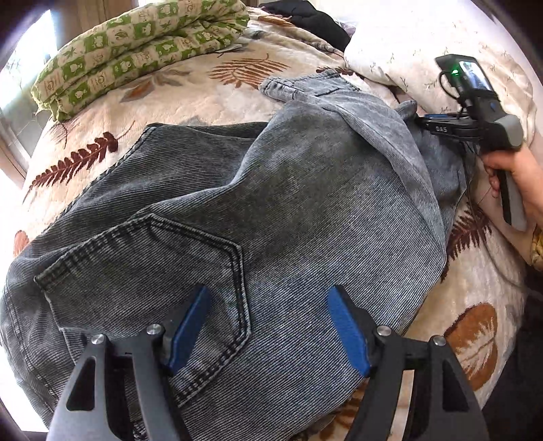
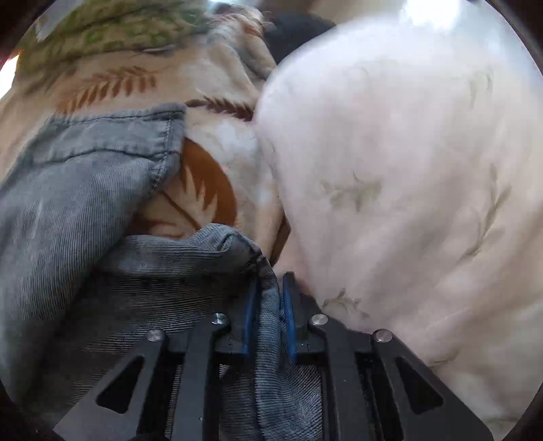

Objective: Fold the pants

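Observation:
Grey corduroy pants lie spread on the bed, back pocket up, legs running to the far right. My left gripper hovers open over the seat area, blue pads apart, holding nothing. My right gripper is at the far right edge of the pants, held by a hand. In the right wrist view the right gripper is shut on a bunched fold of the pants. A leg hem lies to the left of it.
The bed has a cream blanket with brown leaves. A folded green-checked quilt lies at the far left. A white floral duvet bulges at the far right, close to my right gripper. Dark clothing lies behind.

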Demonstrator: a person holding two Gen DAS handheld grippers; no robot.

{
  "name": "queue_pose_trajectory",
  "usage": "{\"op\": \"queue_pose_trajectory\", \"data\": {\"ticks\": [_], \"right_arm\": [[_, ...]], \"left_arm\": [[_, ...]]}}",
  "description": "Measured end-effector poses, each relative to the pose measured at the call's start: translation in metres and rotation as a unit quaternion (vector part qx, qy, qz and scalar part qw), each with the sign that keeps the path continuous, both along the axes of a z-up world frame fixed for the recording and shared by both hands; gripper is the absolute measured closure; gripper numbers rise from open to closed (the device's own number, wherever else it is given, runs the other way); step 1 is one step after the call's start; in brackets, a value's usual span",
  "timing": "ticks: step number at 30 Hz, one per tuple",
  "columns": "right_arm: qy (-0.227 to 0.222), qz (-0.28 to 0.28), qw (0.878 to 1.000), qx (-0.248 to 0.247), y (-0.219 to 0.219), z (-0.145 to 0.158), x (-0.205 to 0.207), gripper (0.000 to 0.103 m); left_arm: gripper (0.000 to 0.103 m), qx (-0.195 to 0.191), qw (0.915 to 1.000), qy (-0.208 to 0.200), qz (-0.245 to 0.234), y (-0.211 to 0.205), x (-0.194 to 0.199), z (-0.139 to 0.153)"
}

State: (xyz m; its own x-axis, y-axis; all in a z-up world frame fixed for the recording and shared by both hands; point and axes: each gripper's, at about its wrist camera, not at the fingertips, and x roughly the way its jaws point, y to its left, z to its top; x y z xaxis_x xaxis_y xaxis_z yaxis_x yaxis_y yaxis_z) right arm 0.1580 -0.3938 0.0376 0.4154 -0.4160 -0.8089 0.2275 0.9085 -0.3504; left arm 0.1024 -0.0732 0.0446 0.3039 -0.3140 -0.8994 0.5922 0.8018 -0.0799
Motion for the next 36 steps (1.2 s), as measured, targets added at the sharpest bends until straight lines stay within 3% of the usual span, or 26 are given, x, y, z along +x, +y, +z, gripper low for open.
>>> {"op": "queue_pose_trajectory", "data": {"ticks": [4,8,11,16,17,18,19,20,25,30,33,36], "right_arm": [[-0.064,0.023,0.996,0.052,0.027,0.049,-0.004,0.073],[-0.083,0.082,0.981,0.153,0.066,0.070,0.026,0.035],[-0.037,0.115,0.967,0.224,0.094,0.055,0.072,0.035],[0.051,0.128,0.972,0.193,0.127,0.012,0.132,0.035],[0.072,0.130,0.973,0.178,0.130,0.000,0.139,0.040],[0.086,0.132,0.976,0.148,0.133,-0.007,0.139,0.063],[0.076,0.147,0.978,0.124,0.137,-0.006,0.138,0.067],[0.062,0.154,0.980,0.111,0.136,0.002,0.132,0.094],[-0.031,0.149,0.982,0.110,0.103,0.065,0.081,0.095],[-0.075,0.122,0.986,0.087,0.055,0.118,0.022,0.095],[-0.075,0.089,0.990,0.080,0.021,0.127,-0.015,0.095],[-0.048,0.063,0.992,0.095,0.004,0.107,-0.041,0.095]], "left_arm": [[0.029,-0.057,0.9973,0.040,0.023,0.004,0.013,0.010],[0.029,-0.123,0.9907,0.054,0.024,0.004,0.016,0.026],[0.029,-0.150,0.9850,0.083,0.019,-0.005,0.018,0.018],[0.029,-0.141,0.9861,0.087,0.011,-0.012,0.013,-0.009],[0.029,-0.148,0.9853,0.084,0.009,-0.010,0.012,-0.009],[0.029,-0.153,0.9844,0.086,0.006,-0.009,0.012,-0.009],[0.029,-0.156,0.9838,0.088,0.005,-0.006,0.013,-0.009],[0.029,-0.162,0.9825,0.092,0.004,-0.004,0.013,-0.008],[0.029,-0.172,0.9793,0.106,0.015,-0.004,0.018,-0.005],[0.029,-0.177,0.9800,0.091,0.009,-0.018,0.016,0.011],[0.029,-0.172,0.9818,0.079,-0.011,-0.034,0.016,0.024],[0.029,-0.159,0.9832,0.077,-0.044,-0.062,0.011,0.027]]}}
